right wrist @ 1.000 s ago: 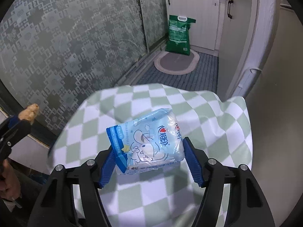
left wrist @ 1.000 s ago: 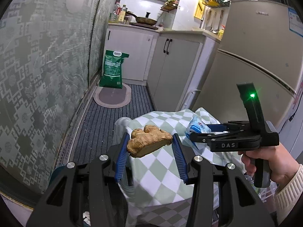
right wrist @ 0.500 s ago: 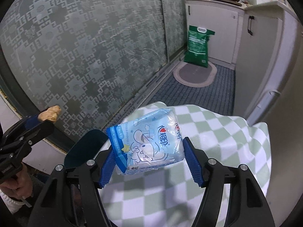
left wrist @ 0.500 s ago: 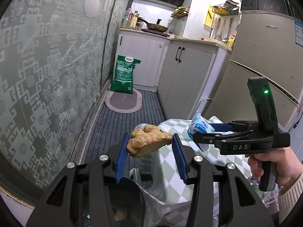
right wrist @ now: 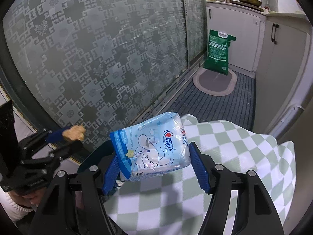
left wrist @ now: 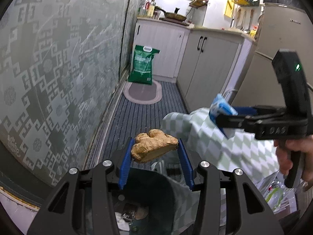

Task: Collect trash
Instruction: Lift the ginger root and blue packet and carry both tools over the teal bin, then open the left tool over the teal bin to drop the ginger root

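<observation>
My left gripper (left wrist: 155,152) is shut on a knobbly piece of ginger (left wrist: 154,145) and holds it above a dark trash bin (left wrist: 144,192) with scraps at its bottom. My right gripper (right wrist: 156,156) is shut on a light blue tissue pack (right wrist: 154,146) with a cartoon print, over the edge of the green-and-white checked tablecloth (right wrist: 225,156). The right gripper with the pack (left wrist: 221,109) also shows in the left wrist view. The left gripper with the ginger (right wrist: 74,133) also shows at the left of the right wrist view. The bin's rim (right wrist: 93,154) sits just under the pack.
A patterned frosted glass door (left wrist: 49,68) runs along the left. A green sack (left wrist: 142,66) and an oval mat (left wrist: 142,94) lie on the dark ribbed floor ahead. White cabinets (left wrist: 211,70) and a fridge (left wrist: 283,39) stand to the right. A plastic bag (left wrist: 273,192) hangs low right.
Both grippers moved left off the table, carrying the ginger and the tissue pack. The ginger now hangs over the trash bin, and the bin has come into view under both.
</observation>
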